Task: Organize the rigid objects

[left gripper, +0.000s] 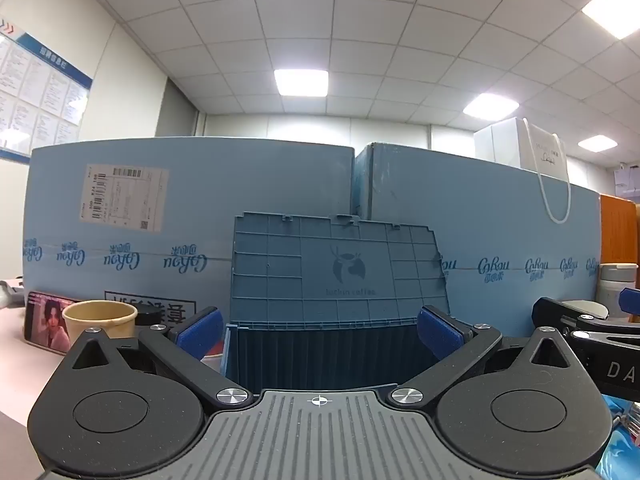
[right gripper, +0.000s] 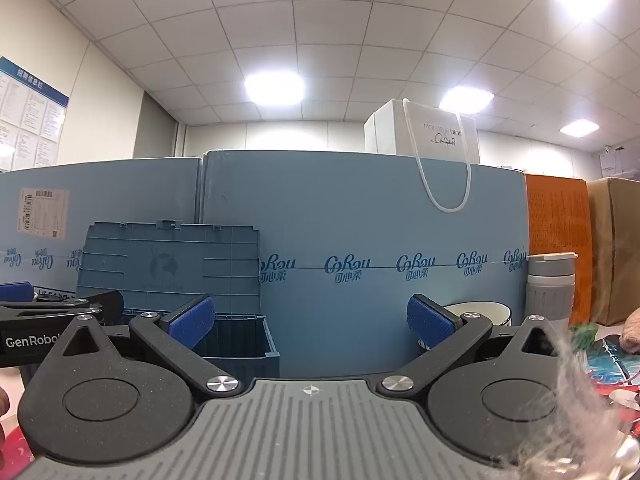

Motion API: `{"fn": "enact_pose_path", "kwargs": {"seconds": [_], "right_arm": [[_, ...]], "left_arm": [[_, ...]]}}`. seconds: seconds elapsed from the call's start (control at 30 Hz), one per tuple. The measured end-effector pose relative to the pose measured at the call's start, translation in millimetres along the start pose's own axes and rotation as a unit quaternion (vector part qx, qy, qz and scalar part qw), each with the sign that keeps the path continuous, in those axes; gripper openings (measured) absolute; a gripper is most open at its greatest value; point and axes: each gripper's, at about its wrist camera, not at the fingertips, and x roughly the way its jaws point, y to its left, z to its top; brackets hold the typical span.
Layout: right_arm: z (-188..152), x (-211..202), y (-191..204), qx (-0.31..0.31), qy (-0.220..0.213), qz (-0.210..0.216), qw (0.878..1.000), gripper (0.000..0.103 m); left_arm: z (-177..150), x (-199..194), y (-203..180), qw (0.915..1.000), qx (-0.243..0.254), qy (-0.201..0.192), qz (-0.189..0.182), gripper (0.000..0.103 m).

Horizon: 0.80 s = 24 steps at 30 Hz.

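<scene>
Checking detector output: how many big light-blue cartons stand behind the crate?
2. Left blue carton, bearing a shipping label, behind the open crate; right blue carton beside it, with a white bag on top. More may be hidden behind.

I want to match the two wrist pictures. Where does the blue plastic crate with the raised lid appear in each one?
Left wrist view: the blue crate is in the centre, straight ahead between the open tongs.
Right wrist view: the blue crate is left of centre, behind the left finger.
Shared landmark: the white paper bag on top of the large blue cartons.
</scene>
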Motion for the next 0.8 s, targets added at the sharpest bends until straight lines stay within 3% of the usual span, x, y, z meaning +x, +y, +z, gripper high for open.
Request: {"fn": "enact_pose_path", "kwargs": {"seconds": [0.8], "right_arm": [[-1.8,2.1,0.4,0.001,0.007,-0.001,1.0,0.103]], "left_arm": [[-2.6,2.2,2.3,1.0,-0.009,0.001,0.001,0.103]]}}
